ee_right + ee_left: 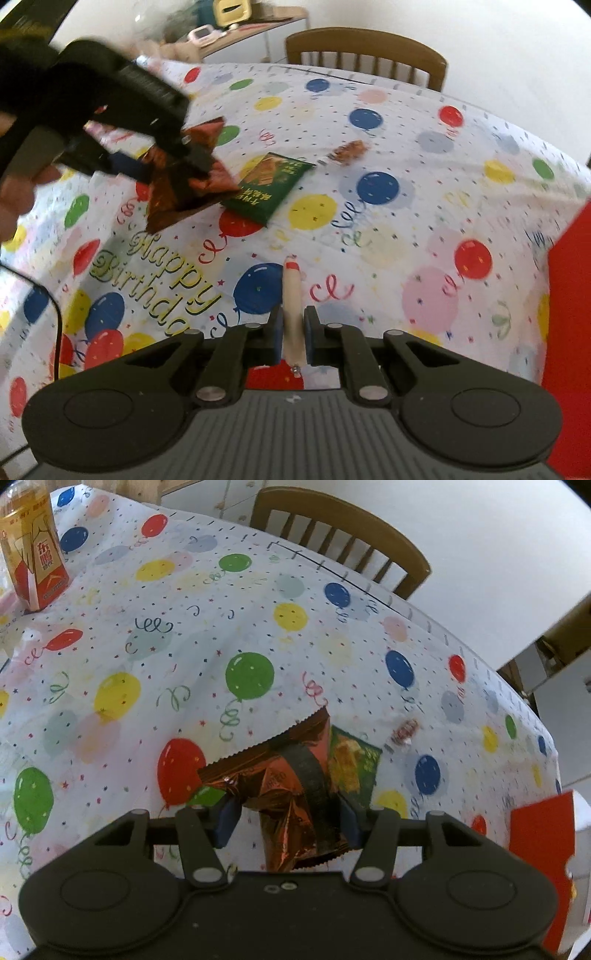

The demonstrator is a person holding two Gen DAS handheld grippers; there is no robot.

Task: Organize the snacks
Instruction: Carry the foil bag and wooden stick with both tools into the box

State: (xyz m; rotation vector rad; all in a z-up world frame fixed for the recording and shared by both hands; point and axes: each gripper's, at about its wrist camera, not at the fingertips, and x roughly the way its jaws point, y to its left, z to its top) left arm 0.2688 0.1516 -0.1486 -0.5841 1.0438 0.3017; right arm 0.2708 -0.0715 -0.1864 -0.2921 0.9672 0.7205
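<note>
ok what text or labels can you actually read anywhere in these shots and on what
"Happy Birthda", cut off by the right tongs: tablecloth
"东鹏": golden drink bottle; its smaller print is blurred
Green packet: yellow characters, too blurred to read
Copper foil packet: small print, unreadable
Small wrapped candy: too small to read

"Happy Birthday" is showing in green script on the tablecloth (155, 280); "东鹏" is showing on the yellow bottle (33, 554).

Balloon-print tablecloth (258, 627), wooden chair (343, 535) behind table, plain white wall (480, 535)
</note>
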